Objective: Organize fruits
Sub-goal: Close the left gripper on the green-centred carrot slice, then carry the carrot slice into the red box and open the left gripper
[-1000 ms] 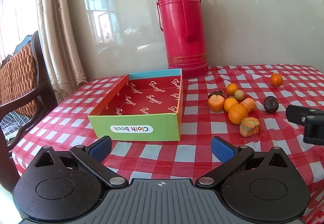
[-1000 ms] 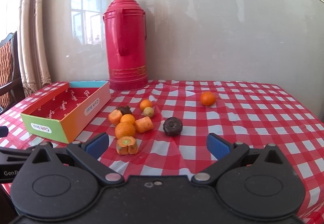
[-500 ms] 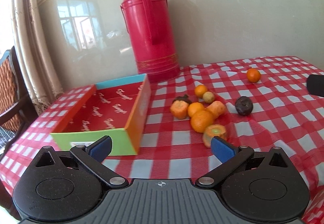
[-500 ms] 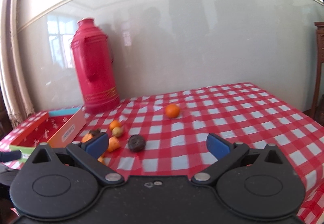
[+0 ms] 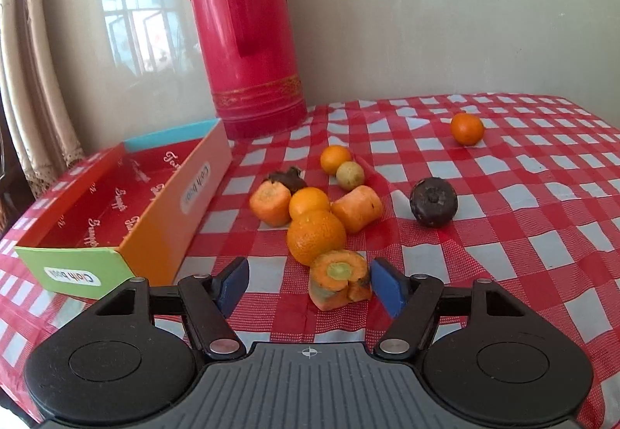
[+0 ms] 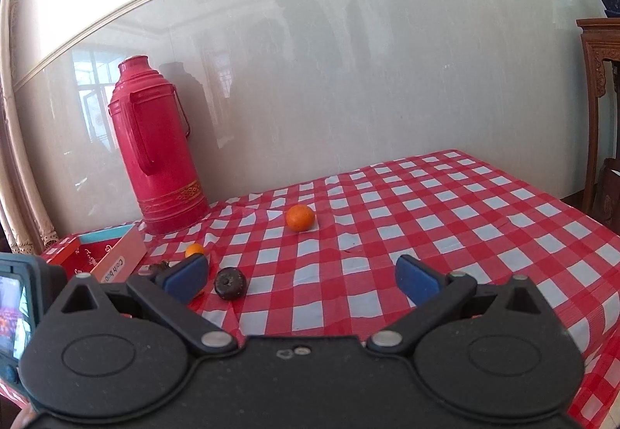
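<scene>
In the left wrist view a pile lies on the checked cloth: a cut carrot stub (image 5: 339,279), a big orange (image 5: 316,235), two more carrot pieces (image 5: 270,203) (image 5: 356,208), small oranges, a greenish fruit (image 5: 350,175) and a dark mangosteen (image 5: 433,201). A lone orange (image 5: 467,128) lies farther right. My left gripper (image 5: 310,283) is open, its pads either side of the carrot stub, the right pad close beside it. My right gripper (image 6: 302,276) is open and empty above the cloth, with the mangosteen (image 6: 230,283) and lone orange (image 6: 299,217) ahead.
An open "Cloth book" box (image 5: 155,212) with a red inside stands left of the pile. A tall red thermos (image 5: 248,41) stands at the back by the wall. A wooden cabinet (image 6: 600,88) stands beyond the table's right edge.
My left gripper has swung right from the box and moved in low until its pads flank the carrot stub. My right gripper has drawn back and turned right.
</scene>
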{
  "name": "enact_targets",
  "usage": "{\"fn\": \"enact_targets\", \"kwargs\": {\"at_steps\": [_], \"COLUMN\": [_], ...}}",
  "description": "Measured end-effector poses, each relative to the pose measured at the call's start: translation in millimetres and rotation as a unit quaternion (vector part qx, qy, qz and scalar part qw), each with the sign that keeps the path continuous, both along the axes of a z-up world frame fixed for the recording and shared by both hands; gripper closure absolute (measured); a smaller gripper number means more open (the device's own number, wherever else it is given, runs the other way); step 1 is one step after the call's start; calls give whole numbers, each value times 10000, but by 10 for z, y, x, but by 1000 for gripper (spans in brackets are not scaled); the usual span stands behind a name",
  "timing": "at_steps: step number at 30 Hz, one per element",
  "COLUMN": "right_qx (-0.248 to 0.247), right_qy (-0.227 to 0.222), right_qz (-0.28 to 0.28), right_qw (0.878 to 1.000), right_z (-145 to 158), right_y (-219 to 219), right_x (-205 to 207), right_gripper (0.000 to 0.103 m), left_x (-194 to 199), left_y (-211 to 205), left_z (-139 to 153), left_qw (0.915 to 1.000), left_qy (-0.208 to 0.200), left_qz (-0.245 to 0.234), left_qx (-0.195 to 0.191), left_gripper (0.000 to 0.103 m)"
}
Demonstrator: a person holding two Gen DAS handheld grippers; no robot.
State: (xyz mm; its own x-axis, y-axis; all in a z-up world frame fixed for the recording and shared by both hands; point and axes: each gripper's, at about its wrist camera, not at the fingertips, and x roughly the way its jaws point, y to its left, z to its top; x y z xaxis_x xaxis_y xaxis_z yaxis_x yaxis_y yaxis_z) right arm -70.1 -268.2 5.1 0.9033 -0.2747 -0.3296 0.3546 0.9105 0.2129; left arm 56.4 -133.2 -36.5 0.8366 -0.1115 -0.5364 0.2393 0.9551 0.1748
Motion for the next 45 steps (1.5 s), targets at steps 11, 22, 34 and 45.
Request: {"fn": "enact_targets", "kwargs": {"at_steps": [11, 22, 34, 45], "right_qx": [26, 213, -17, -1000], "right_qy": [46, 7, 280, 781], "right_qz": [148, 213, 575, 787], "right_qw": [9999, 9995, 9979, 9888], "right_z": [-39, -44, -81, -15], "right_y": [24, 43, 380, 704], "right_x": [65, 103, 381, 820], "right_gripper": [6, 6, 5, 5], "left_x": [15, 8, 908, 1062], "left_y": [-78, 283, 1378, 1681], "left_z": [-85, 239, 415, 340], "left_qw": [9996, 9981, 9821, 9745], "left_qy": [142, -572, -189, 188], "left_qz": [-219, 158, 1866, 2235], "left_qx": [-113, 174, 180, -82], "left_gripper": [65, 65, 65, 13]}}
